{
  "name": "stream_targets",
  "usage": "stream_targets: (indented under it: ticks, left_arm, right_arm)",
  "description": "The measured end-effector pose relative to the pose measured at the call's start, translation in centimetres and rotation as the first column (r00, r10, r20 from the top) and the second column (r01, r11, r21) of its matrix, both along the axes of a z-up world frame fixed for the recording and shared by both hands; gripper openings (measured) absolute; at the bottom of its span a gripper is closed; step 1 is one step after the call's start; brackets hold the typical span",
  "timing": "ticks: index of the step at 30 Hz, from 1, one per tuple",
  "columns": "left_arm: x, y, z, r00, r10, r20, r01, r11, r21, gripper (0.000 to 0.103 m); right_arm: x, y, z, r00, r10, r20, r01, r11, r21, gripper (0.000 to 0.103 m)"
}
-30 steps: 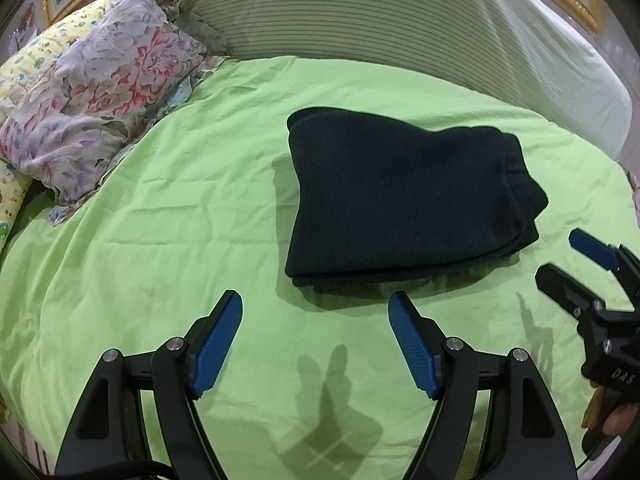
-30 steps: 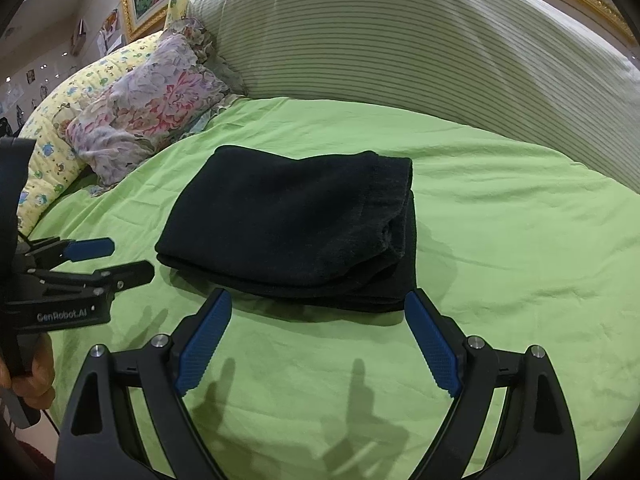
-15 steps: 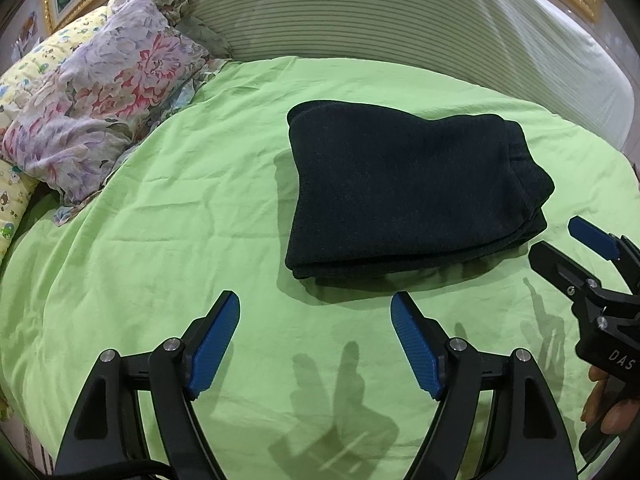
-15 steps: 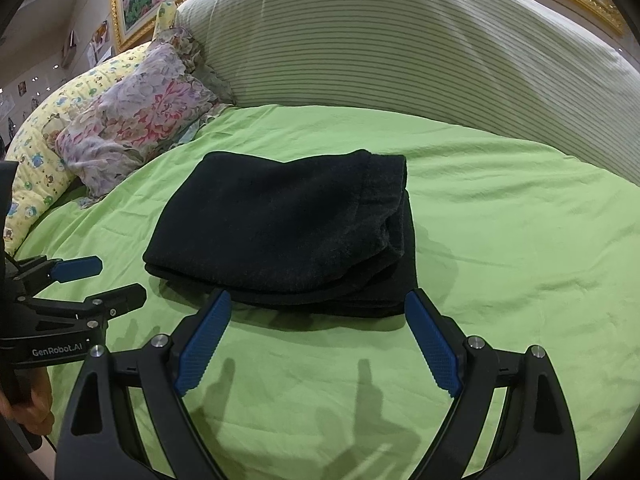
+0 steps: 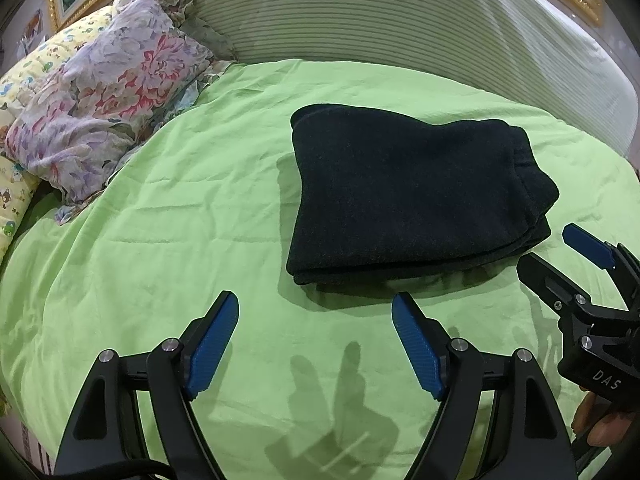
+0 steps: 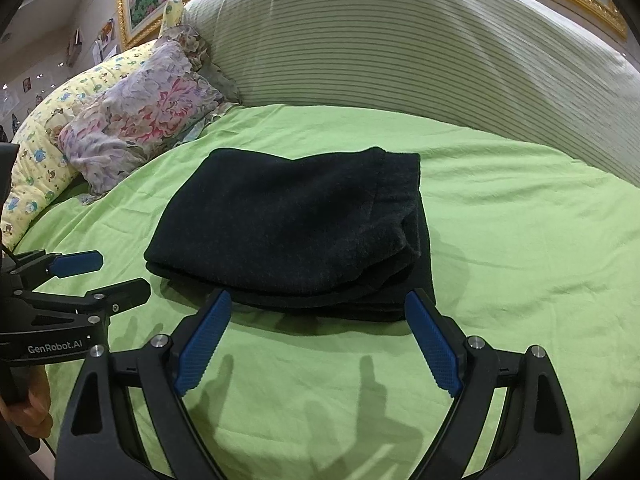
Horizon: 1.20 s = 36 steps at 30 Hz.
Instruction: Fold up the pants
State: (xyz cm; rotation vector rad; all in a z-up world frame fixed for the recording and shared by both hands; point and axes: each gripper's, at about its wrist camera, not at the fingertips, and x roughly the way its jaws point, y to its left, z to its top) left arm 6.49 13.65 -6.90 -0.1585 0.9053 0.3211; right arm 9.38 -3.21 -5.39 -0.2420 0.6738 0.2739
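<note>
Looking at black pants point(image 5: 404, 204) lying already folded into a compact, roughly rectangular stack of several layers on the green bedsheet point(image 5: 160, 240), near the middle of the bed and well apart from the floral pillow point(image 5: 104, 108) at the far left. Seeing the layered edges along the near side and the right end (the waistband or cuff end, cannot tell which), where one lower layer is sticking out a little past the upper ones in the right wrist view. Holding nothing in either tool: the left gripper point(image 5: 316, 340) is hovering wide open over bare sheet just before the near left corner of the stack, and the right gripper point(image 6: 316, 340) is also spread wide and empty, with its fingertips point(image 6: 216, 312) just at the near edge of the fabric — touching or only above it, not possible to tell. Judging the folding as almost or fully finished; remaining, at most, a small straightening of that uneven right end — or simply pulling both tools away from the bed.
</note>
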Motion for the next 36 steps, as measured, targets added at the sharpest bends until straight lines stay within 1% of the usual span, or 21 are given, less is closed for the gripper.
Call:
stream_targets:
  ticks: [23, 36]
  left_arm:
    - [0.28, -0.63, 0.48, 0.999, -0.015, 0.028, 0.015, 1.0, 0.02, 0.08]
    - [0.42, -0.58, 0.51, 0.999, -0.017, 0.027, 0.017, 1.0, 0.013, 0.081]
  right_arm:
    - [0.75, -0.41, 0.54, 1.0, 0.002, 0.015, -0.002, 1.0, 0.003, 0.089]
    - [0.84, -0.36, 0.51, 1.0, 0.0, 0.017, 0.0, 1.0, 0.004, 0.089]
